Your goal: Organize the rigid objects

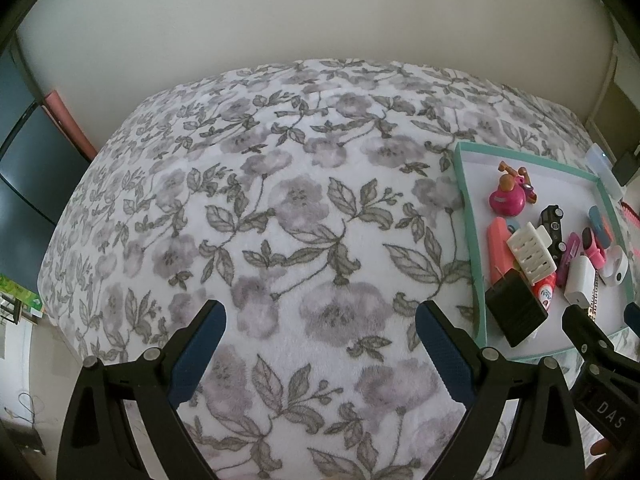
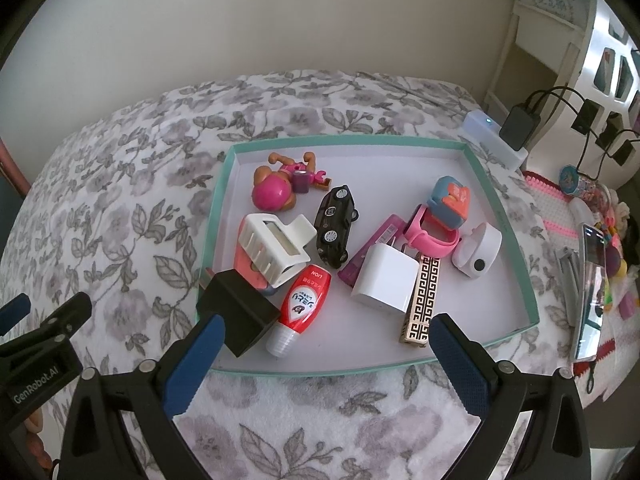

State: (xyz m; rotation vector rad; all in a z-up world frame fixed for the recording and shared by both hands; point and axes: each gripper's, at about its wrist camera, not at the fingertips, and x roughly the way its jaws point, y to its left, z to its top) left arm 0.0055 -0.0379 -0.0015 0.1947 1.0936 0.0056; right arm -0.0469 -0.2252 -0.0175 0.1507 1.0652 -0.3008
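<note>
A teal-rimmed white tray lies on the floral bedspread and holds several small rigid items: a pink doll, a black toy car, a white hair claw, a black plug block, a red tube, a white charger cube, a gold patterned bar, a pink watch and a white round gadget. My right gripper is open and empty at the tray's near edge. My left gripper is open and empty over bare bedspread, left of the tray.
The floral bedspread stretches left to a plain wall. Right of the tray lie a white power strip with black plugs, a phone, a pink mat and small toys. The right gripper shows at the left wrist view's lower right.
</note>
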